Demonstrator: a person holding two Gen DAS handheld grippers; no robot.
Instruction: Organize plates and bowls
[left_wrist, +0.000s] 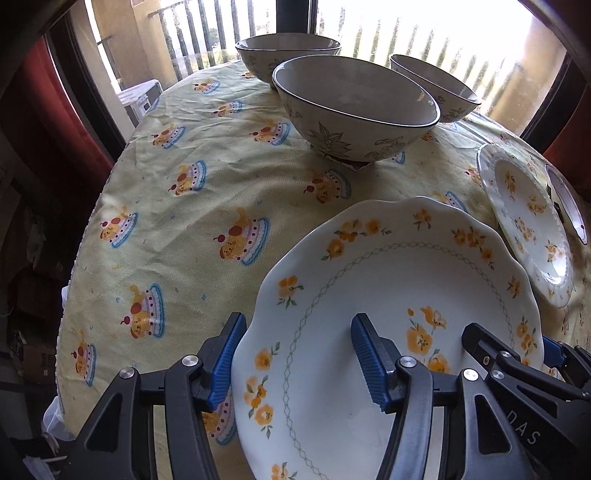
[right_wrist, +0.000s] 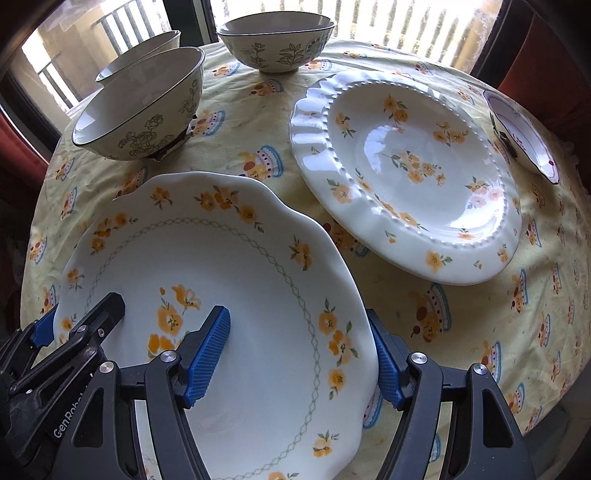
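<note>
A scalloped white plate (left_wrist: 399, 295) with orange flowers and a green lattice ring lies near the table's front edge; it also shows in the right wrist view (right_wrist: 229, 266). My left gripper (left_wrist: 295, 362) is open and straddles its left rim. My right gripper (right_wrist: 299, 354) is open and straddles its right rim. Each gripper shows in the other's view, the right one (left_wrist: 517, 354) and the left one (right_wrist: 74, 332). A second beaded flower plate (right_wrist: 406, 173) lies to the right. Three leaf-patterned bowls (left_wrist: 354, 107) (left_wrist: 288, 55) (left_wrist: 436, 85) stand at the back.
A small dish with a purple rim (right_wrist: 524, 136) sits at the far right edge. The round table has a yellow cake-print cloth (left_wrist: 184, 221). A window with railings (left_wrist: 406, 37) and red curtains is behind.
</note>
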